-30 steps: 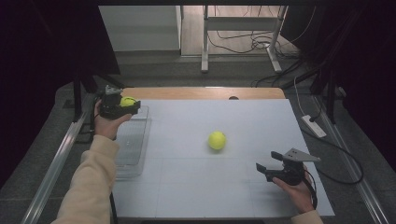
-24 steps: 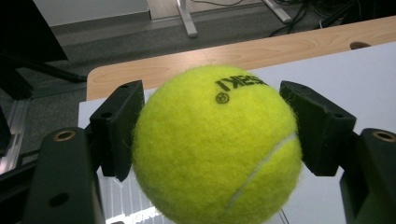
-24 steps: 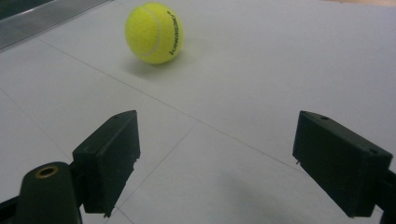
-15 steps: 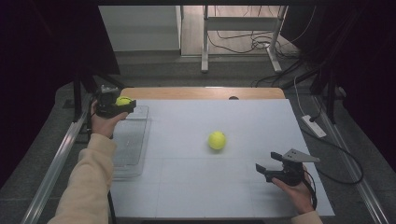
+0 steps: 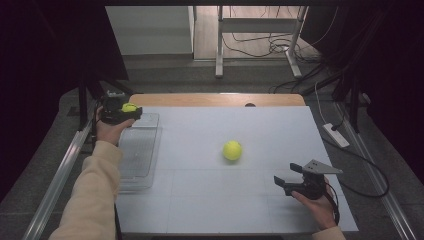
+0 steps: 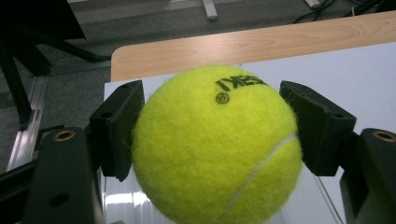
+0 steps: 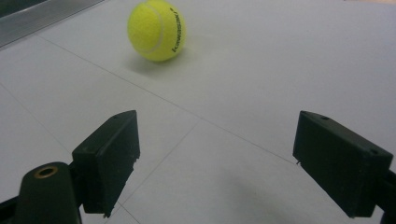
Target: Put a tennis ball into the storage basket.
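I am gripping one tennis ball (image 6: 217,144) between the closed jaws of my left tool (image 5: 119,111), and I am holding it above the far end of the clear plastic tray (image 5: 137,150) that lies just below that tool at the worktop's (image 5: 200,200) left side, so by my judgement this ball only needs lowering and releasing. My right tool (image 5: 295,184) is standing wide open and empty, and the second tennis ball (image 7: 157,31) is lying on the worktop well ahead of its jaws and a little to their left, not yet picked up.
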A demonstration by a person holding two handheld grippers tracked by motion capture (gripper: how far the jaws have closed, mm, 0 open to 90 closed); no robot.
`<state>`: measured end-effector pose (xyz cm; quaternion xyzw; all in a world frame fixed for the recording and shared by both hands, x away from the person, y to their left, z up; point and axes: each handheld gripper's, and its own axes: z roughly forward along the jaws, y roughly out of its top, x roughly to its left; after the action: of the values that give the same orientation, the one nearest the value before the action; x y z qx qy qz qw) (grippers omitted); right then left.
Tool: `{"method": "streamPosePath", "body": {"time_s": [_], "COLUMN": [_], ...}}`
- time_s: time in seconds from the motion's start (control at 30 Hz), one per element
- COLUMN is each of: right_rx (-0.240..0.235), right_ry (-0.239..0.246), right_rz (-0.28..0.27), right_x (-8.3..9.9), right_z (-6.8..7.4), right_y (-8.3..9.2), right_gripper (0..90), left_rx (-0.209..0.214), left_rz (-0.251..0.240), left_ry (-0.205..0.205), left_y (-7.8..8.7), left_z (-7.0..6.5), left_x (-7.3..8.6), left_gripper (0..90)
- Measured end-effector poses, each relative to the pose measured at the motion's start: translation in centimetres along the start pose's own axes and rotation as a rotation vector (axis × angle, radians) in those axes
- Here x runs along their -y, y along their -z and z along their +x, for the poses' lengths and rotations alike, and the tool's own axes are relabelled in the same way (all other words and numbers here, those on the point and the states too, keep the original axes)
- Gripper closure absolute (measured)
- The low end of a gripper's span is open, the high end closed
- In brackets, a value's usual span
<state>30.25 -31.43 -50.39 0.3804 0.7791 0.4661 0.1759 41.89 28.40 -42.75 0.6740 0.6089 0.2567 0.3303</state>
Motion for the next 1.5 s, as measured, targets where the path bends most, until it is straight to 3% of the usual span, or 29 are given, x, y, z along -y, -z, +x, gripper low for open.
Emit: {"method": "streamPosePath", "body": {"time_s": [0.43, 0.67, 1.3, 1.5], "right_rx": [-0.001, 0.002, 0.002, 0.002], "right_ry": [0.0, -0.002, -0.002, -0.002], "right_rz": [0.0, 0.003, 0.003, 0.005], "right_x": [0.0, 0.1, 0.2, 0.2], "right_z": [0.0, -0.1, -0.1, -0.1], "right_y": [-0.1, -0.1, -0.1, -0.1], "right_gripper": [14.8, 14.8, 14.8, 14.8], "left_rx": [-0.032, -0.04, -0.07, -0.053], "left_rz": [0.041, 0.092, 0.198, 0.228], "left_ry": [0.002, 0.001, -0.047, -0.049], "left_y": [-1.0, -2.3, -4.1, -4.7], "left_z": [0.7, 1.4, 1.4, 1.2], "left_x": [0.2, 0.7, 1.2, 1.4], "left_gripper": [26.7, 26.8, 26.6, 26.6]}}
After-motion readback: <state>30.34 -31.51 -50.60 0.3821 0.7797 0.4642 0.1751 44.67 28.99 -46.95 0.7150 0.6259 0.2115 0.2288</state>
